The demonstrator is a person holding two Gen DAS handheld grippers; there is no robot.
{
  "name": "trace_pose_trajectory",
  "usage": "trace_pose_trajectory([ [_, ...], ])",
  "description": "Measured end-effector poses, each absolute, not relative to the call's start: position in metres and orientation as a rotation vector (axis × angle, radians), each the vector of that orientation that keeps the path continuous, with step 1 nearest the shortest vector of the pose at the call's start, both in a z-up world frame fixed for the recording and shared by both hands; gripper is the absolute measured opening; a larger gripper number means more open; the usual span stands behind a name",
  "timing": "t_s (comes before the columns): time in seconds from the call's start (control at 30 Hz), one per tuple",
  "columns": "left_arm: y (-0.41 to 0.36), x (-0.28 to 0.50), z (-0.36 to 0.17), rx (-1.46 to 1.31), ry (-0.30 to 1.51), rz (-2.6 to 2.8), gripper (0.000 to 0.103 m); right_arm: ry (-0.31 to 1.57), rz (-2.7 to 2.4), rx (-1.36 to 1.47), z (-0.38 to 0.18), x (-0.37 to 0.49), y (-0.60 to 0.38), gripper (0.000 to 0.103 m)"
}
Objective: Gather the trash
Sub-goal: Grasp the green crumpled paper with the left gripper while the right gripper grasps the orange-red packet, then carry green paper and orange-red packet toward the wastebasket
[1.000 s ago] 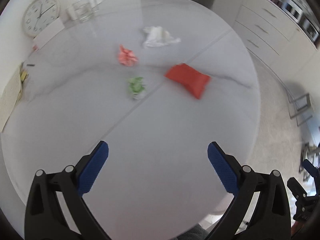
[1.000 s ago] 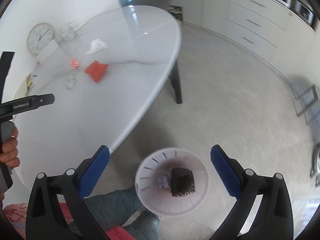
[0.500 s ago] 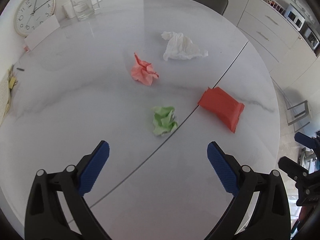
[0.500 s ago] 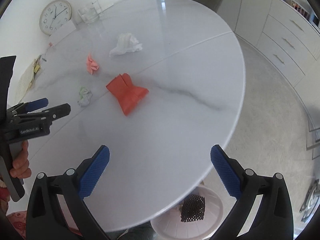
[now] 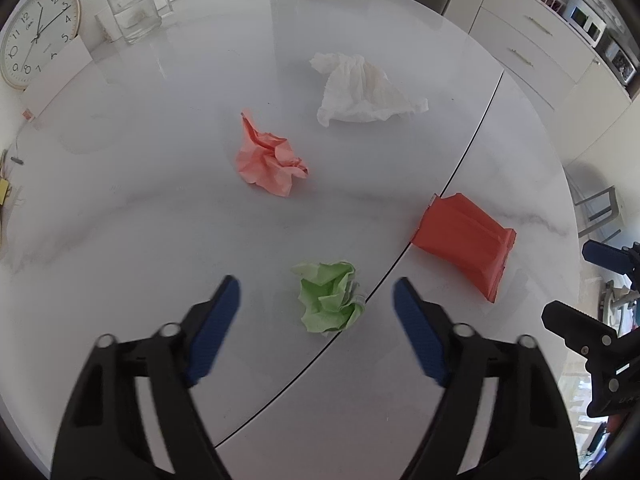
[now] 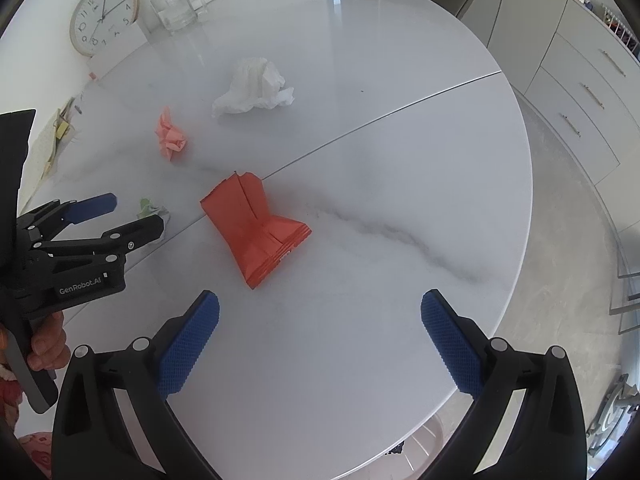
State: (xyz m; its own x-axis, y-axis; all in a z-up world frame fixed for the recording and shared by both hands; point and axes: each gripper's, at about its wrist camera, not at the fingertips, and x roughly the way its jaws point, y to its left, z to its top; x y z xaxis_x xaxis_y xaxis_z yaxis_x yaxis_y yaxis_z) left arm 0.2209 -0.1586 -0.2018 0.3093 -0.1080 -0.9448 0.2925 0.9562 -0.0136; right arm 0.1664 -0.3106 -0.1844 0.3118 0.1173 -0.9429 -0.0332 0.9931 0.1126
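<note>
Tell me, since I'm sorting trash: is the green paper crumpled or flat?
Crumpled: the green paper sits bunched into a creased wad on the white table.

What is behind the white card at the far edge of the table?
A round wall clock stands behind the white card, which covers its lower right part. What holds the clock up is hidden.

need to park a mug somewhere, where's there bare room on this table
Widest bare patch: the table right of the red packet, out to its rim. Also bare at the far end, beyond the white tissue. Crowded on the left, around the pink paper ball, the green paper ball and the closing left gripper.
</note>
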Motion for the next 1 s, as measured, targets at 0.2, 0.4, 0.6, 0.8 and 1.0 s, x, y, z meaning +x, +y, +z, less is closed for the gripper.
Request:
trace_pose_trajectory([
  [0.2,-0.160,0.225,-0.214,0.173,1.275,-0.256,0.033,1.257,0.104,0.063,-0.187,0.171,-0.307,0.100],
  [0.4,-0.155,0.223,-0.213,0.151,1.268,-0.267,0.030,1.257,0.122,0.058,-0.189,0.175,-0.302,0.100],
  [0.6,-0.138,0.217,-0.204,0.091,1.286,-0.305,0.030,1.264,0.189,0.020,-0.195,0.188,-0.284,0.100],
  [0.8,-0.121,0.210,-0.191,0.071,1.284,-0.316,0.030,1.258,0.262,-0.119,-0.207,0.211,-0.254,0.095],
  [1.0,-0.117,0.204,-0.182,0.064,1.283,-0.318,0.030,1.284,0.263,-0.126,-0.213,0.222,-0.249,0.060],
])
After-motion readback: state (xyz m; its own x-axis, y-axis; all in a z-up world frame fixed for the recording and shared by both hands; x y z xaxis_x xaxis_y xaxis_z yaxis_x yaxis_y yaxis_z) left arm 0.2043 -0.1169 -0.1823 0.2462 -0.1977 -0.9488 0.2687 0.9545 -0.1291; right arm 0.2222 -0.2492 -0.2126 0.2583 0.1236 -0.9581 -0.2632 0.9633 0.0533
